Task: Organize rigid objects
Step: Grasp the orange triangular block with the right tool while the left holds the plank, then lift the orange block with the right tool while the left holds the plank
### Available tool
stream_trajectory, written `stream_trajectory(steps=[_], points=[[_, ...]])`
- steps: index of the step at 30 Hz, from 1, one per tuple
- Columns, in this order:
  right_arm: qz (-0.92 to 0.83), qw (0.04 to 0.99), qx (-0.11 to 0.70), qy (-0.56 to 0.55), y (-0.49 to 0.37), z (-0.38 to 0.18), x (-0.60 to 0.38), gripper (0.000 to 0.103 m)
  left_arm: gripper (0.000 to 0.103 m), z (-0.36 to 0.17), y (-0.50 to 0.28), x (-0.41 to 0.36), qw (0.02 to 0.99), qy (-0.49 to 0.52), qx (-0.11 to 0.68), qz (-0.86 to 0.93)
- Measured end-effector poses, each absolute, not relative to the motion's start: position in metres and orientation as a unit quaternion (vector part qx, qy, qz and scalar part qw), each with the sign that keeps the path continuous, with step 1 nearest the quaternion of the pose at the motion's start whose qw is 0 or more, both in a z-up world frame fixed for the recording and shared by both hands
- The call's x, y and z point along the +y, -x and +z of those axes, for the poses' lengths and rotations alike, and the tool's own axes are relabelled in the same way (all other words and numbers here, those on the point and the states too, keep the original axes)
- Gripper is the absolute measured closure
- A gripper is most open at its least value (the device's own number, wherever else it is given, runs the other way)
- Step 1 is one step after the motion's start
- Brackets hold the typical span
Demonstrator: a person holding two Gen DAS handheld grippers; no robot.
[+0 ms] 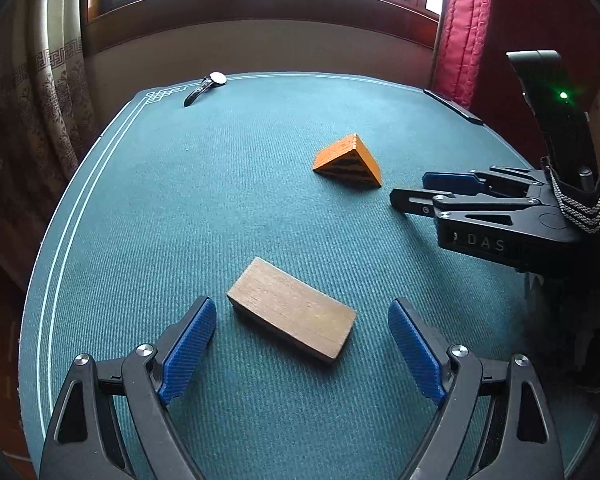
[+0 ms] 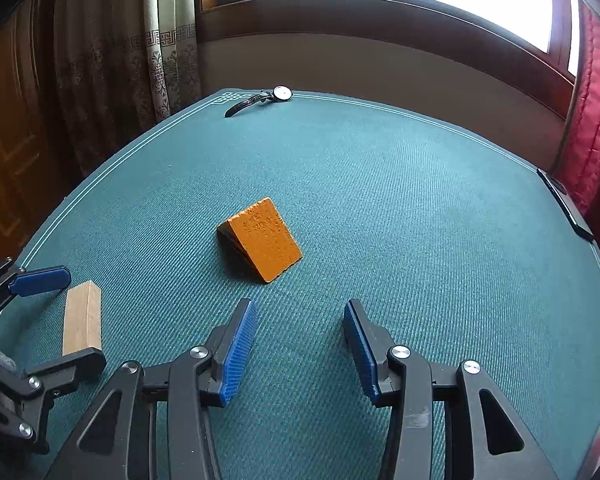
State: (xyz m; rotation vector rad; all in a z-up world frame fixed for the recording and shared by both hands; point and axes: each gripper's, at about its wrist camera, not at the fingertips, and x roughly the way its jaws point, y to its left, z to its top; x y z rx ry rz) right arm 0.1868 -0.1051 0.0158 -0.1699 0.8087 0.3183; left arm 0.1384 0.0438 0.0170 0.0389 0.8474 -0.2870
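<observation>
A plain wooden rectangular block (image 1: 294, 314) lies flat on the green table mat (image 1: 180, 208). My left gripper (image 1: 302, 344) is open, its blue pads on either side of the block's near end, not touching it. An orange wooden wedge (image 1: 350, 162) lies further back. My right gripper (image 1: 408, 190) shows from the side just right of the wedge. In the right wrist view the right gripper (image 2: 300, 344) is open and empty, with the wedge (image 2: 264, 238) a short way ahead. The wooden block (image 2: 82, 320) and left gripper (image 2: 66, 316) show at the left.
A wristwatch (image 1: 206, 86) with a black strap lies at the mat's far left corner; it also shows in the right wrist view (image 2: 260, 100). A dark flat bar (image 2: 566, 204) lies at the right edge. Curtains and a window wall stand behind.
</observation>
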Motion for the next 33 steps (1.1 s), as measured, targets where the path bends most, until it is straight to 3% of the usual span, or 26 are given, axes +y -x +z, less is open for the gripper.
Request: stream_trajectory(steps=[5,9,14,18,21,23,26,33], points=[[0.155,0.901,0.396,0.081,-0.19,0.016,-0.104,0.041,0.014,0.017,-0.147,0.057,0.902,-0.015,0.41,-0.136],[0.162,0.9,0.397,0.085,-0.196,0.017,-0.095,0.04,0.015,0.017,-0.148,0.05,0.899,-0.036,0.411,-0.145],[0.171,0.901,0.387,0.099,-0.209,0.022,-0.076,0.038,0.037,0.018,-0.141,0.037,0.899,-0.066,0.401,-0.162],[0.165,0.902,0.385,0.106,-0.224,0.022,-0.066,0.039,0.038,0.019,-0.14,0.035,0.899,-0.067,0.4,-0.165],[0.166,0.899,0.393,0.103,-0.23,0.017,-0.066,0.045,0.038,0.019,-0.139,0.035,0.899,-0.066,0.399,-0.165],[0.162,0.9,0.39,0.105,-0.226,0.018,-0.067,0.058,0.038,0.019,-0.139,0.036,0.899,-0.065,0.399,-0.165],[0.156,0.903,0.385,0.111,-0.218,0.018,-0.068,0.066,0.038,0.019,-0.138,0.036,0.899,-0.063,0.399,-0.166],[0.133,0.908,0.388,0.085,-0.202,0.018,-0.088,0.068,0.038,0.02,-0.138,0.036,0.9,-0.063,0.4,-0.164]])
